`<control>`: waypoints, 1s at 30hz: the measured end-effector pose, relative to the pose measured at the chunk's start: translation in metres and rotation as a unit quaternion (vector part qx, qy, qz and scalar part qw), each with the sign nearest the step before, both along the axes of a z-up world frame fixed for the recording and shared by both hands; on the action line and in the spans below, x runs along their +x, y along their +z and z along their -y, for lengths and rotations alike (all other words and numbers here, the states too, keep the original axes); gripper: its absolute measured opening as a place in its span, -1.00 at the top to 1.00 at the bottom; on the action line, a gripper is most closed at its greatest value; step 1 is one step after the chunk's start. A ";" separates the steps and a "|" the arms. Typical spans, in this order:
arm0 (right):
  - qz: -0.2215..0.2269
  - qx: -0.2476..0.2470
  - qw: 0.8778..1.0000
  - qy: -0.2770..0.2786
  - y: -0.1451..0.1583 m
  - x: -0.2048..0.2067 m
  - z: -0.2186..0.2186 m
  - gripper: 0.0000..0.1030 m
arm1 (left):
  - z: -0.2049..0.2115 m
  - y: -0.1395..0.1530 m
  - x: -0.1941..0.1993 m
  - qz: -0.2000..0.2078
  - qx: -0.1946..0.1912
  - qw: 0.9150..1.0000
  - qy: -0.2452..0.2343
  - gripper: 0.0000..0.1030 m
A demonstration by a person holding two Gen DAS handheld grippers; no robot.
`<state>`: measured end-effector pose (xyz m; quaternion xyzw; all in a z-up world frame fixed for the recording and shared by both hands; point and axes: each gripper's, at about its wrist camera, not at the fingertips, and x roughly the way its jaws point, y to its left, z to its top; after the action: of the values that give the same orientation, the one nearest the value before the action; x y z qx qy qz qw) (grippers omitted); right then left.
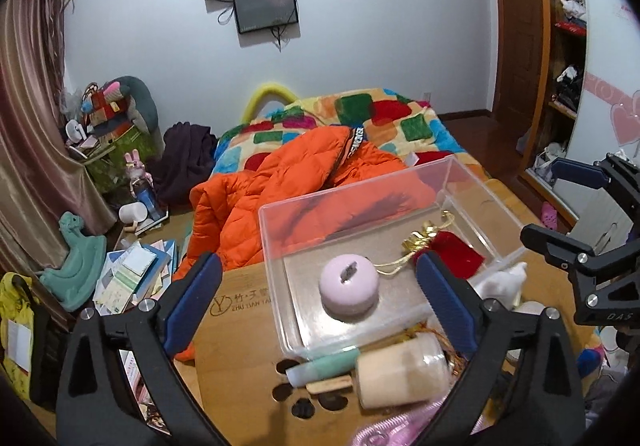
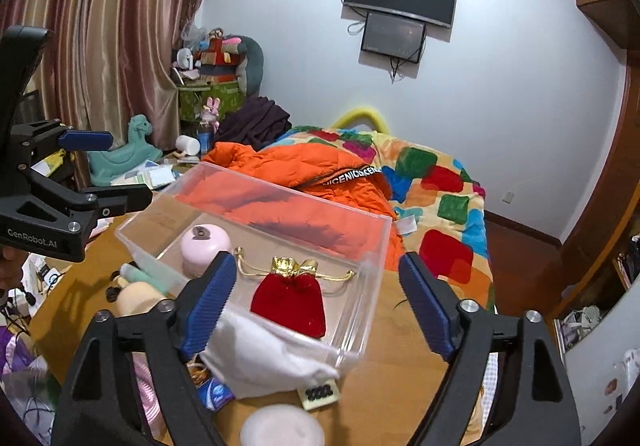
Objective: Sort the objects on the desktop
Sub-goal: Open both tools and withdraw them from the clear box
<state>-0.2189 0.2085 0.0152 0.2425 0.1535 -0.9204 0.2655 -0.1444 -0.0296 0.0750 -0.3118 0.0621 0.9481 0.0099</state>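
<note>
the left tongs [image 1: 318,296] stood wide open with nothing between the blue pads, hovering above the near edge of a clear box [image 1: 276,242] on the wooden tabletop [image 1: 236,330]. the right tongs [image 2: 314,296] were likewise spread wide and empty, held over the same box [image 2: 372,246] from its other side. no earlier view was given, so only this state could be told. inside the box lay a pale pink round puck [image 1: 349,287] with a small dark mark on top, and a red pouch [image 2: 290,302] with a gold-trimmed neck and a gold cord [image 2: 248,272] trailing from it; the puck sat toward the left tongs' side, the pouch toward the right tongs' side, apart from each other. outside the box, against its near wall, lay a mint tube [image 1: 324,364], a cream-coloured jar [image 1: 402,370] on its side and a small wooden piece [image 1: 328,384]. a white cloth bag [image 2: 272,354] rested against the box's near corner in the right view, with a small tag [image 2: 320,392] and a blurred white lid [image 2: 282,430] nearer the camera. beyond the tabletop, an orange jacket [image 1: 280,182] was heaped on a bed with a patchwork blanket [image 1: 384,114].
</note>
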 end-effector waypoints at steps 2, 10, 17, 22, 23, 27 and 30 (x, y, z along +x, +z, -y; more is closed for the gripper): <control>-0.004 -0.003 1.000 0.000 0.001 0.008 -0.005 -0.64 | 0.000 0.000 0.008 -0.002 0.009 1.000 -0.002 -0.93; 0.002 -0.012 1.000 -0.018 -0.007 0.025 -0.033 -0.70 | -0.003 -0.018 0.032 0.013 0.024 1.000 0.000 -0.93; 0.031 -0.012 0.999 -0.037 -0.033 0.034 -0.061 -0.86 | -0.002 -0.044 0.044 0.037 0.044 0.998 0.001 -0.93; 0.061 -0.015 0.997 -0.041 -0.056 0.035 -0.069 -0.86 | -0.008 -0.067 0.043 0.068 0.069 0.995 -0.002 -0.93; 0.068 -0.017 0.997 -0.040 -0.061 0.035 -0.070 -0.86 | -0.010 -0.070 0.043 0.071 0.072 0.995 -0.002 -0.93; 0.096 -0.022 0.994 -0.039 -0.078 0.033 -0.073 -0.86 | -0.019 -0.082 0.040 0.082 0.072 0.994 -0.004 -0.93; 0.122 -0.033 0.991 -0.035 -0.089 0.031 -0.074 -0.86 | -0.024 -0.091 0.036 0.093 0.070 0.993 -0.004 -0.93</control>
<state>-0.1883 0.2827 -0.0739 0.3488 0.0808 -0.8975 0.2577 -0.1083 -0.0059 -0.0156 -0.3964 -0.0040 0.9171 0.0409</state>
